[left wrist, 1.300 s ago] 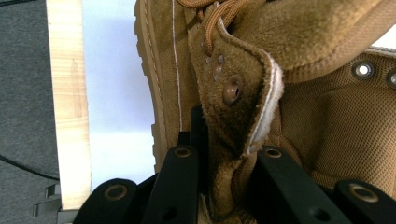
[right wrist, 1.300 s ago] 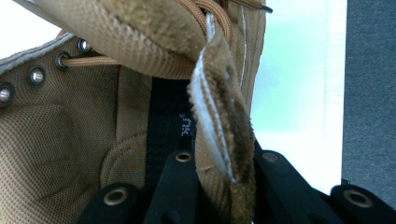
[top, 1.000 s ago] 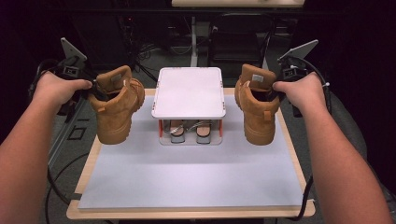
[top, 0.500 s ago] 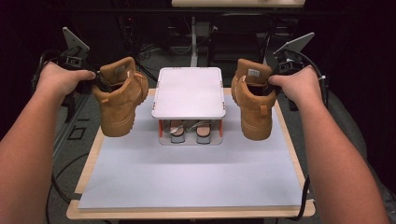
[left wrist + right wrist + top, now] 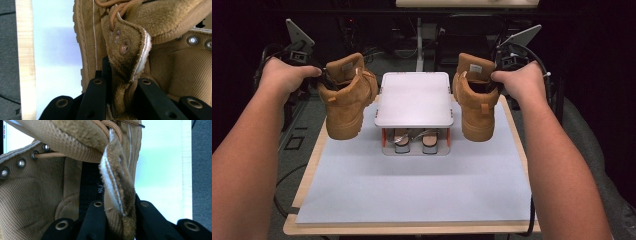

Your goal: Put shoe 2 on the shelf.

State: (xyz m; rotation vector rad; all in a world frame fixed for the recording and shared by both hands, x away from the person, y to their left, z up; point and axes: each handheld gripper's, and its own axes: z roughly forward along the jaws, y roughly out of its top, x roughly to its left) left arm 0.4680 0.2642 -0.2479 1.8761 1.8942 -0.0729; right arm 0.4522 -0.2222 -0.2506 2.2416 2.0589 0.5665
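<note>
Two tan suede boots hang in the air on either side of a small white rack (image 5: 414, 97). My left gripper (image 5: 323, 76) is shut on the collar of the left boot (image 5: 346, 97), which tilts toe-down over the board's left edge. In the left gripper view the black jaws pinch the boot's collar flap (image 5: 125, 75) at my left gripper (image 5: 120, 90). My right gripper (image 5: 492, 77) is shut on the collar of the right boot (image 5: 474, 100). In the right gripper view the jaws clamp the collar edge (image 5: 117, 190) at my right gripper (image 5: 119, 212).
The rack stands at the back middle of a pale blue mat (image 5: 412, 185) on a wooden board (image 5: 412, 229). Under the rack's top sits a pair of grey sandals (image 5: 414, 140). Dark equipment and cables lie behind the board.
Both hands have lifted their boots higher off the mat and carried them slightly away from the person. The grips have not changed.
</note>
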